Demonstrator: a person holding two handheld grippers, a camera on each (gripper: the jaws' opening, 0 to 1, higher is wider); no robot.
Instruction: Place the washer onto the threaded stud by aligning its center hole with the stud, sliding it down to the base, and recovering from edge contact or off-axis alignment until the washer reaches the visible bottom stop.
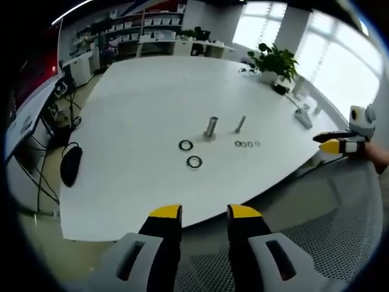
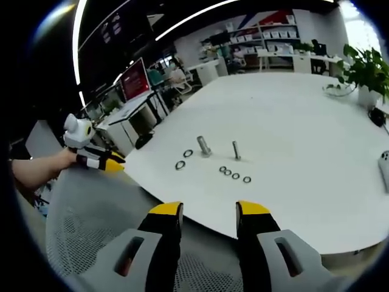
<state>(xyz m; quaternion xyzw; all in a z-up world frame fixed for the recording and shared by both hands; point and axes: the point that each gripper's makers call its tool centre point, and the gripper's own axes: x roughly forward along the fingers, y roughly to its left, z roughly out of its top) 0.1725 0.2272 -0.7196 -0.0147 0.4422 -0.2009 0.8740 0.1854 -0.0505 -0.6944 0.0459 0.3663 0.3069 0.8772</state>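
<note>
A person is holding 2 grippers over the near edge of a big white table [image 1: 140, 121], above the grey mesh back of a chair [image 1: 340, 231]. In the left gripper view, the left gripper [image 1: 203, 213] is pointing at the table with its 2 yellow-tipped fingers apart and nothing between them. In the right gripper view, the right gripper [image 2: 208, 210] is doing the same, fingers apart and holding nothing. On the table, a thick stud [image 1: 211, 126] is standing up, and a thin stud [image 1: 240, 124] is standing just beside it. 2 big dark washers [image 1: 186, 145] are lying flat near the thick stud, 1 closer to it and 1 [image 1: 194, 162] nearer the table edge. A short row of small washers [image 1: 245, 144] is lying near the thin stud; the right gripper view shows 4 of them [image 2: 234, 175]. No washer is sitting on a stud. Both grippers are staying well apart from all these parts. A green plant [image 1: 276, 61] is standing at the far side of the table, and shelves [image 1: 158, 27] are lining the far wall. In the right gripper view, a hand [image 2: 64, 158] is holding the left gripper at the left side.
</note>
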